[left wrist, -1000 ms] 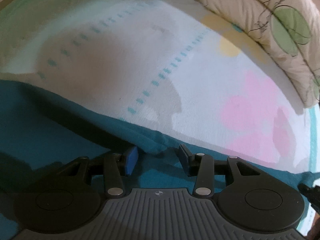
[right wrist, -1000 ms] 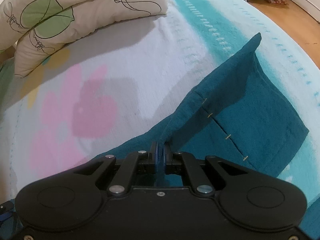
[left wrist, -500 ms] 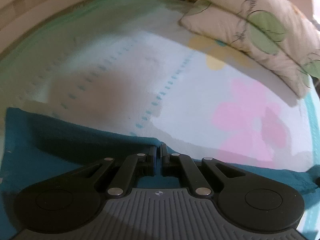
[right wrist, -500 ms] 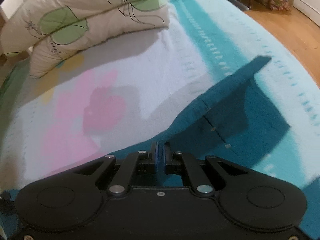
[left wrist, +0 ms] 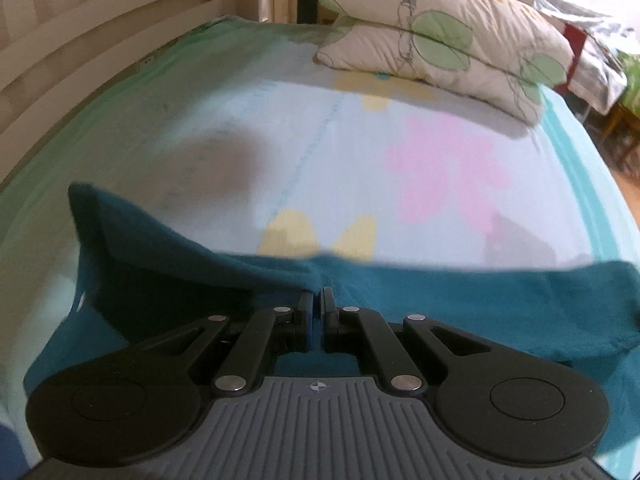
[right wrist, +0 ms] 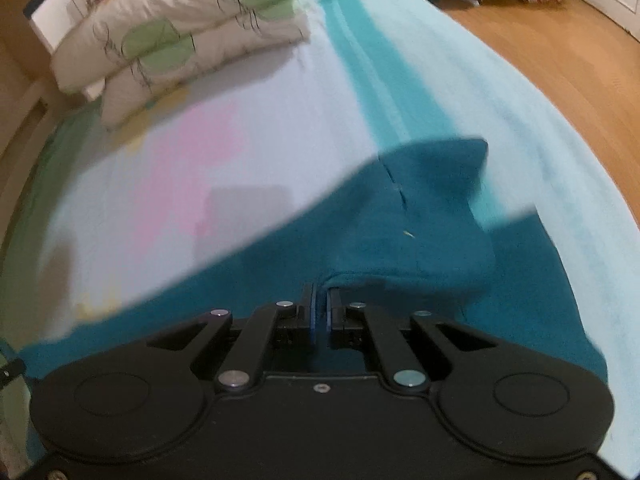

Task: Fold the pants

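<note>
Teal pants [left wrist: 460, 292] lie across a bed with a pale flowered sheet [left wrist: 328, 148]. My left gripper [left wrist: 318, 298] is shut on the upper edge of the pants, which rise in a fold toward its fingers, with a lifted corner at the far left. In the right wrist view my right gripper [right wrist: 321, 300] is shut on another part of the teal pants [right wrist: 420, 216]. There the cloth hangs up from the bed in a raised flap with a stitched seam. Both views are blurred.
Stacked cream pillows with green leaf prints [left wrist: 448, 40] rest at the head of the bed, also seen as pillows [right wrist: 180, 36] at upper left. A wooden bed rail [left wrist: 80, 48] runs along the left. Wood floor [right wrist: 560, 60] lies beyond the bed's right edge.
The left gripper closed on the pants edge. Both grippers then rose and pulled back, lifting the cloth; more of the bed and pillows shows now.
</note>
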A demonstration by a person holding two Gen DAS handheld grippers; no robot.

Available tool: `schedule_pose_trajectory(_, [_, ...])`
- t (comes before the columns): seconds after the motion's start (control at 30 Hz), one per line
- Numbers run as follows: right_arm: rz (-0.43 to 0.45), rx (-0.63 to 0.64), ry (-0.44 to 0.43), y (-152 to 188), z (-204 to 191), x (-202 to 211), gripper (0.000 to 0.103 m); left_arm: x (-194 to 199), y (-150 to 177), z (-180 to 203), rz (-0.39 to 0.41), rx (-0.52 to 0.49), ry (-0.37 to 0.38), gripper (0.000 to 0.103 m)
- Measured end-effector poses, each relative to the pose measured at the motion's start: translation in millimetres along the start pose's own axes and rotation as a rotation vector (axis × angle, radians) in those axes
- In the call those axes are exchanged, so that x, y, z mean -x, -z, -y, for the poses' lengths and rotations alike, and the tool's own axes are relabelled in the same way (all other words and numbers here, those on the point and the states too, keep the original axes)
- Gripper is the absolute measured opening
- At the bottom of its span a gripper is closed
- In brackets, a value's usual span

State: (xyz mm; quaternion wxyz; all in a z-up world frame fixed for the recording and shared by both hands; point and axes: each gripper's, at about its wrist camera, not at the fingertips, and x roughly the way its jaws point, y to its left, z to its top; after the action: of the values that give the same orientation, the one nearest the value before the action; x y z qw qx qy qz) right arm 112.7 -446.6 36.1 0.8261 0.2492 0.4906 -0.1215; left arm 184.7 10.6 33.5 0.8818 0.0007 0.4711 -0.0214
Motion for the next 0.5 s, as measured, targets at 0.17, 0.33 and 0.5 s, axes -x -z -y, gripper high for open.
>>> schedule_pose_trajectory(0.17, [-0.098,-0.007,0.031,44.7,10.4,-12.7,0.008,5.8,41.7,-1.8,-0.058,0.0,-0.012,0.003])
schedule_pose_trajectory(0.33, [-0.169,-0.016,0.046,65.1,14.8,-21.2,0.008,-7.7,69.4,-10.3,-0.143,0.036,-0.013,0.003])
schedule_pose_trajectory(0.5, [-0.199,-0.012,0.046,67.5,17.2,-22.9,0.01,-30.2,75.8,-6.4,-0.187,0.02,-0.04,0.003])
